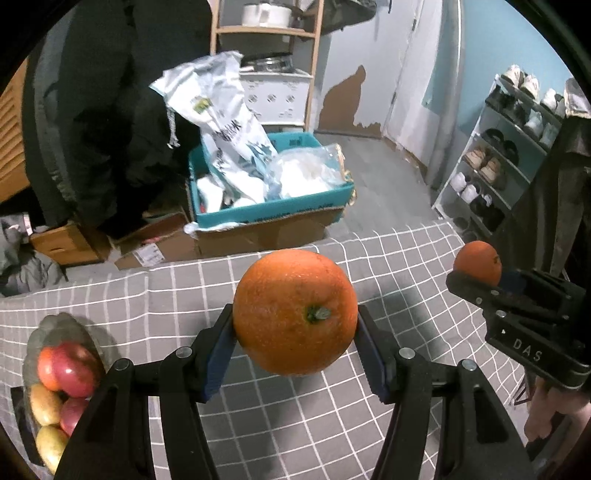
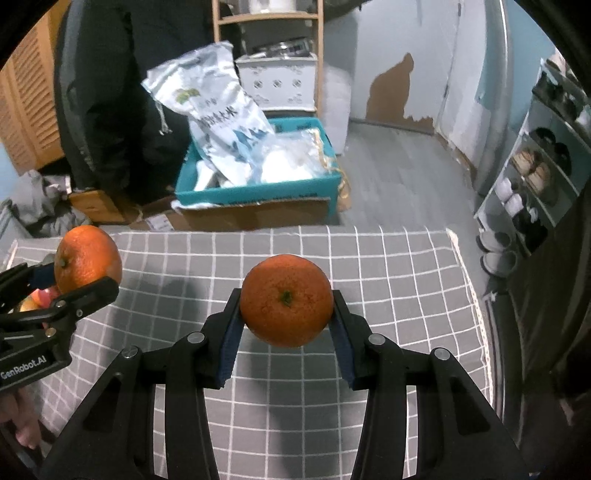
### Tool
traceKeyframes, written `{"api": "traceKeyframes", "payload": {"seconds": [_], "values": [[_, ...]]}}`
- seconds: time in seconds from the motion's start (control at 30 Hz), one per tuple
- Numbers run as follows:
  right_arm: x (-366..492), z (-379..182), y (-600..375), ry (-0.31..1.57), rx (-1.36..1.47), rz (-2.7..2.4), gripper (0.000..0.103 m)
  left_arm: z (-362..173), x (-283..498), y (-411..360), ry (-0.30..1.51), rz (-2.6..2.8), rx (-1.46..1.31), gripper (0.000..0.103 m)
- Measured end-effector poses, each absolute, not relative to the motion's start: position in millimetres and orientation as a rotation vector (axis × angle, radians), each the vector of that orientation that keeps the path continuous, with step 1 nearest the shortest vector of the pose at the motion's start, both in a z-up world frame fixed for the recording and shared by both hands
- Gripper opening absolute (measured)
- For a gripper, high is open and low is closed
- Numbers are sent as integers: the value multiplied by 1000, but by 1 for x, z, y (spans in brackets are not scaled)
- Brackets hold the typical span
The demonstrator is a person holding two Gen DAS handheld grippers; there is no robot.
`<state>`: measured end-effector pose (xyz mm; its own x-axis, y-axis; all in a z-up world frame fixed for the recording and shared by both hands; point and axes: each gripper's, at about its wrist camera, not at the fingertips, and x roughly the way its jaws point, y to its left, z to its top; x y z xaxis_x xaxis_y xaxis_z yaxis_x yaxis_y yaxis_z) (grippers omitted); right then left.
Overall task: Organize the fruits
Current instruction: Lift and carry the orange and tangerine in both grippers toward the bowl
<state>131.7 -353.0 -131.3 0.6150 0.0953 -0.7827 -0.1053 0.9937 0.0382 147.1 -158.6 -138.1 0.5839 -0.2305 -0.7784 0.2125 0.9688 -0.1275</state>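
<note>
My left gripper is shut on a large orange, stem toward the camera, held above the grey checked tablecloth. My right gripper is shut on a smaller orange, also lifted off the cloth. Each gripper shows in the other's view: the right one with its orange at the right edge, the left one with its orange at the left edge. A glass dish at the lower left holds red apples and yellow fruits.
Beyond the table's far edge stands a teal box stuffed with plastic bags on cardboard cartons. A shoe rack stands at the right, a wooden shelf at the back, dark clothing at the left.
</note>
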Motion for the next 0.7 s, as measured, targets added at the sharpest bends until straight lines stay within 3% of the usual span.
{"api": "traceKeyframes", "payload": {"seconds": [0.7], "values": [[96,-59,-293,769,-58,228,44,-69,92,-77,779,-176,-53,63]]}}
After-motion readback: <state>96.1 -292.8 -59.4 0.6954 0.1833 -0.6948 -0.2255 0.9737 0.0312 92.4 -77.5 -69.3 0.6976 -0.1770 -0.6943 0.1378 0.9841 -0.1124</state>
